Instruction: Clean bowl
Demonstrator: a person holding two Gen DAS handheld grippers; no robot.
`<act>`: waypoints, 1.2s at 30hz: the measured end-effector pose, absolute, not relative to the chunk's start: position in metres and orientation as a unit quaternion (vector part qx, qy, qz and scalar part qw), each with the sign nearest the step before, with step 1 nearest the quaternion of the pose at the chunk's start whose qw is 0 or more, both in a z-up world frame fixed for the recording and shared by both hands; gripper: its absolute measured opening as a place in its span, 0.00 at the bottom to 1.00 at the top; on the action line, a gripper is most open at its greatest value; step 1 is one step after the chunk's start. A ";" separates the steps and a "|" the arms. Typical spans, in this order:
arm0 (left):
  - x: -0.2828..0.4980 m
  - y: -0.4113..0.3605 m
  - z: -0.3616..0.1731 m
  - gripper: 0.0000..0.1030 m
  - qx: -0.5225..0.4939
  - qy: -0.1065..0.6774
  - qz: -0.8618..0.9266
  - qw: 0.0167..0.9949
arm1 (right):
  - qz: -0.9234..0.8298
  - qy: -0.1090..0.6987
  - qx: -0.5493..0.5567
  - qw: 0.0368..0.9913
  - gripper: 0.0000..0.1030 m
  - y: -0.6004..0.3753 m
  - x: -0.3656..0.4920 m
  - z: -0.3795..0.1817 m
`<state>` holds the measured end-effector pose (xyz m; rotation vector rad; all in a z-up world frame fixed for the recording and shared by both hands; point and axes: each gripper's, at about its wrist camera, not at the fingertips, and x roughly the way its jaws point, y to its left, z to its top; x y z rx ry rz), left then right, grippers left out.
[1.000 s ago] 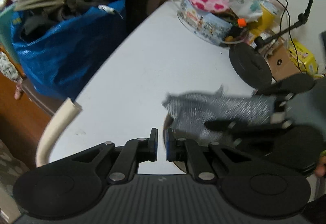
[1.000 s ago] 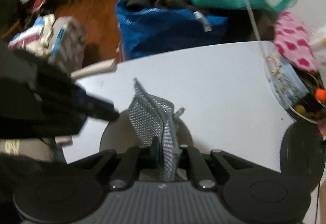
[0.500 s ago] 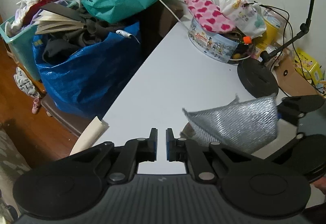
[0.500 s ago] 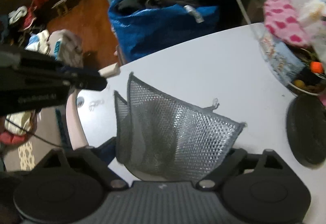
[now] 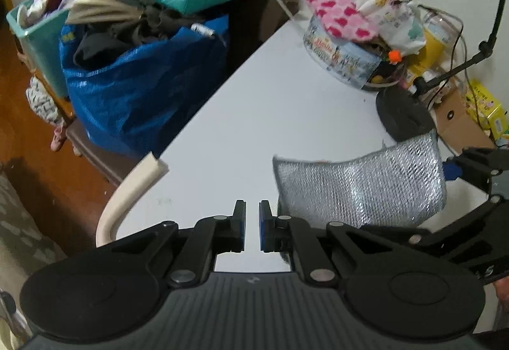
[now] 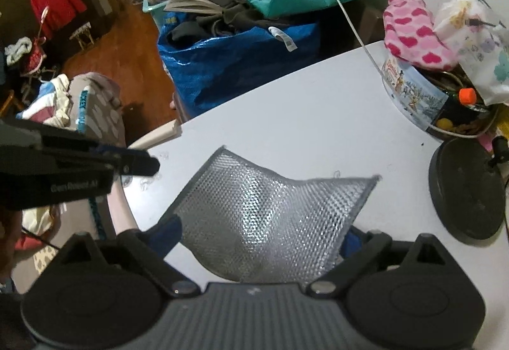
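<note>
1. A second ago the right gripper (image 6: 261,234) pinched the mesh cloth (image 6: 270,216) in a tight fold. Its fingers now stand spread wide, and the cloth stretches flat from one finger to the other.
2. The left gripper (image 5: 252,229) is closed on nothing.
3. The bowl (image 5: 284,256) is mostly hidden. The dark edge just right of the left fingers, under the cloth, is probably it.
4. Opened out, the cloth looks ready for wiping, which has likely not begun.
</note>
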<state>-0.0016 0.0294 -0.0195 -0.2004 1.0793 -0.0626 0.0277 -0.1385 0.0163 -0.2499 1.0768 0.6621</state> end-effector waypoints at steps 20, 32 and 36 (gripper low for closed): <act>0.008 0.025 -0.041 0.06 -0.107 0.514 -0.085 0.847 | 0.316 0.506 -0.152 0.788 0.69 -0.119 0.044 -0.012; 0.011 0.023 -0.038 0.06 -0.148 0.508 -0.159 0.834 | 0.315 0.583 0.087 0.744 0.82 -0.167 0.079 -0.009; 0.013 0.022 -0.052 0.06 -0.204 0.516 -0.194 0.809 | 0.323 0.594 0.091 0.731 0.82 -0.165 0.076 -0.015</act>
